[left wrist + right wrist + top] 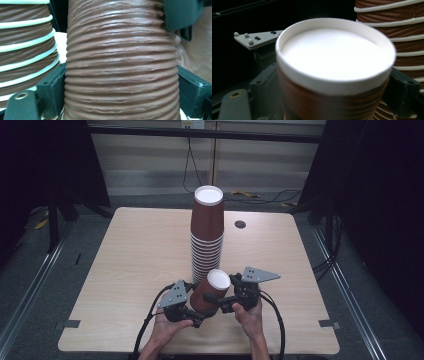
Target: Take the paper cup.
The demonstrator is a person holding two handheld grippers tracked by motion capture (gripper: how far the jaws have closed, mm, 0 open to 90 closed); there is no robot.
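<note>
A single brown ribbed paper cup (pixel 211 290) tilts with its white flat end up, just in front of a tall stack of the same cups (pixel 206 235) standing upside down mid-table. My left gripper (pixel 199 312) is shut on the cup's lower part; its jaws press both sides of the ribbed wall (pixel 122 62). My right gripper (pixel 218 301) is shut on the same cup near its white end (pixel 334 57), one jaw on each side. In both gripper views, the stack (pixel 25 50) (pixel 392 37) rises close beside the cup. The left gripper's grey plate (pixel 257 37) lies behind the cup.
The wooden table (pixel 130 270) has a small round hole (pixel 240 224) behind the stack. Black cables (pixel 272 320) trail from the grippers over the front edge. Dark stands and floor rails flank the table, and cables lie on the floor beyond it.
</note>
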